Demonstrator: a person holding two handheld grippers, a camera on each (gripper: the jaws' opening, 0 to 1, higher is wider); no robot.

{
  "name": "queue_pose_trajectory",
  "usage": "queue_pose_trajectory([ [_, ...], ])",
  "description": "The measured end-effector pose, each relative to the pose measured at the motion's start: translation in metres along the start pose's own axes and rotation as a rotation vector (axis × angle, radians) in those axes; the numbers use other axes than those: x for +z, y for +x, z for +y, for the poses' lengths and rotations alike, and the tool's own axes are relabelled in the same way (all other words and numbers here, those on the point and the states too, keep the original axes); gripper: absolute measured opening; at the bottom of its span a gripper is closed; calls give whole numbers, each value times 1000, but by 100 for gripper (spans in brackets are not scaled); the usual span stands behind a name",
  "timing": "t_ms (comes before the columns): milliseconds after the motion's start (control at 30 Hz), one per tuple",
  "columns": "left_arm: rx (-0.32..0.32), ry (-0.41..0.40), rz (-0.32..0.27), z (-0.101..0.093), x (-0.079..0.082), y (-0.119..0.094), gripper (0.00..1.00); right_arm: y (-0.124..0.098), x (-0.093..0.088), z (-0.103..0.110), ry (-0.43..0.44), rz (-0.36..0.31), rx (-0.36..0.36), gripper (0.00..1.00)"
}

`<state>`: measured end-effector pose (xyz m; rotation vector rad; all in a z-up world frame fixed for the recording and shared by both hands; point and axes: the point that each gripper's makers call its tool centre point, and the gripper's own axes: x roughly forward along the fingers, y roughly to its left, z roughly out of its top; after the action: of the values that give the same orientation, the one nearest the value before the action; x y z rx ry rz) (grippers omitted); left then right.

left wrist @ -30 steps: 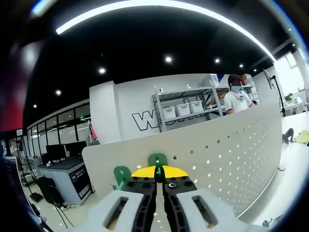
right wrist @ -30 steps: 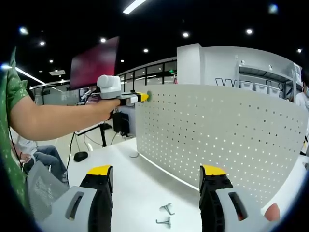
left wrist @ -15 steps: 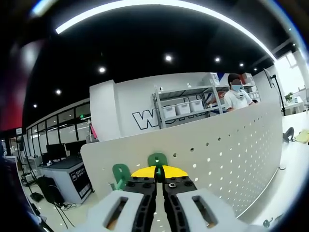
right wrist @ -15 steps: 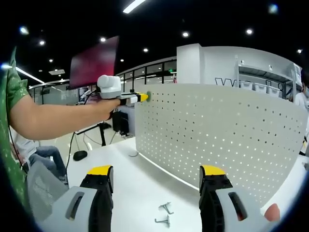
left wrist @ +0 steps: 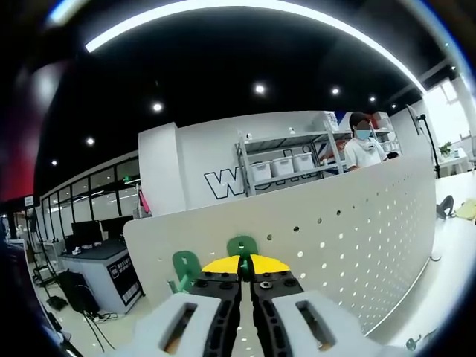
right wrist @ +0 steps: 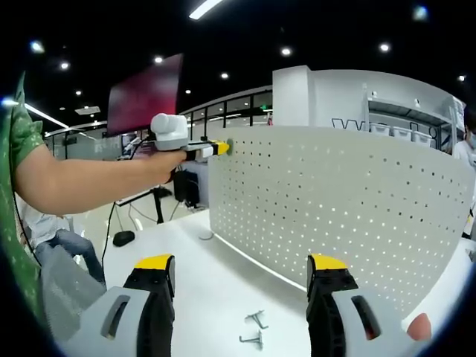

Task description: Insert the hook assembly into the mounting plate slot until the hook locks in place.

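At the top left corner of the pegboard plate (left wrist: 357, 238), green hook (left wrist: 242, 246) sits pinched in the closed left gripper (left wrist: 245, 269), straight ahead and touching the face. Right gripper (right wrist: 242, 271) hangs wide open, well below; spare metal hooks (right wrist: 254, 329) on table (right wrist: 223, 290).

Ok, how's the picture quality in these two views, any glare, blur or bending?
Left gripper view: fisheye bends the pegboard top into an arc, the ceiling strip light glares, a window at right is blown out. Right gripper view: sharp and evenly lit, pegboard edges bow, small metal hooks stay crisp.
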<state>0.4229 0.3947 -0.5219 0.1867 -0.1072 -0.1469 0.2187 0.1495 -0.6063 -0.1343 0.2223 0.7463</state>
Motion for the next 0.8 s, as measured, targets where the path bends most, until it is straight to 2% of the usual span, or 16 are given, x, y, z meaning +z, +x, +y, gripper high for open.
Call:
queue_pose_trajectory([
  [800, 14, 23, 32, 0, 0, 3, 3, 0, -4, 1, 0, 8, 1, 73],
])
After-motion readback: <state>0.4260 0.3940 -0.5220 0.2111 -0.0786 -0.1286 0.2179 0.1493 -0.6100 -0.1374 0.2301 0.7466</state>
